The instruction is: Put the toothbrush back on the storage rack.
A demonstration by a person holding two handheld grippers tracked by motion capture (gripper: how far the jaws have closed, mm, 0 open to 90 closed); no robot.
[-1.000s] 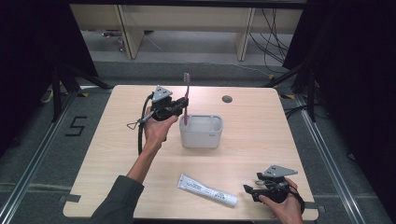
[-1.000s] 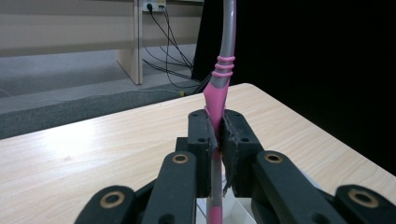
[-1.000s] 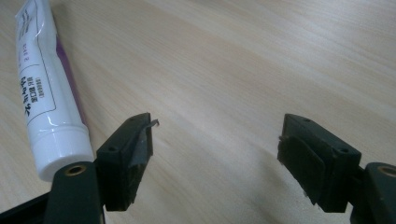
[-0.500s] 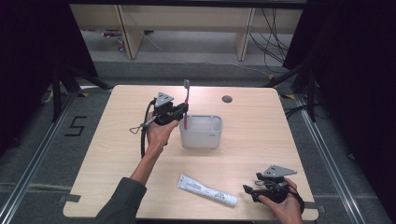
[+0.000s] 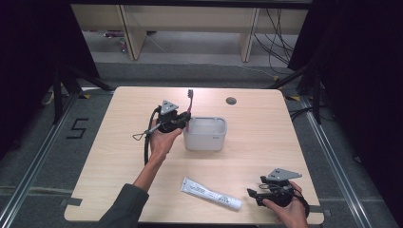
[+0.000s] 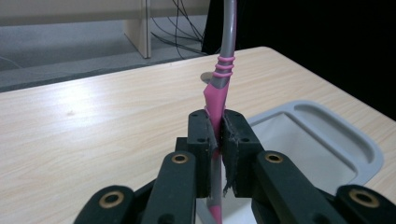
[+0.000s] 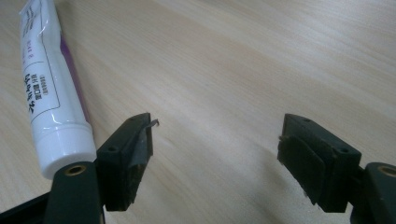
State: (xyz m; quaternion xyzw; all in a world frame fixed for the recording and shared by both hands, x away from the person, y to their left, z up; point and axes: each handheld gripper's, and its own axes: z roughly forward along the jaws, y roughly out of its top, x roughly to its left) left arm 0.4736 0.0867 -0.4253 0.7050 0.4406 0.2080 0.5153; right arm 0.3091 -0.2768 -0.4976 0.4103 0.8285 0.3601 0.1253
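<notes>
**Toothbrush coming down at the tub**

The pink-and-grey toothbrush (image 5: 189, 102), upright, now sits lower, at the near-left rim of the pale grey plastic tub (image 5: 205, 134), clamped in the left hand-held gripper (image 5: 179, 122). Looks like placement. Right hand-held gripper (image 5: 255, 194) waits wide open, empty, beside the white toothpaste tube (image 5: 210, 194).

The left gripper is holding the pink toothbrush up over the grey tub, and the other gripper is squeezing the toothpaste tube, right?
Not quite. The right gripper is open, and the toothpaste tube lies on the table beside one jaw, not between them, as the right gripper view shows. The rest is right: the left gripper holds the toothbrush upright over the grey tub.
</notes>
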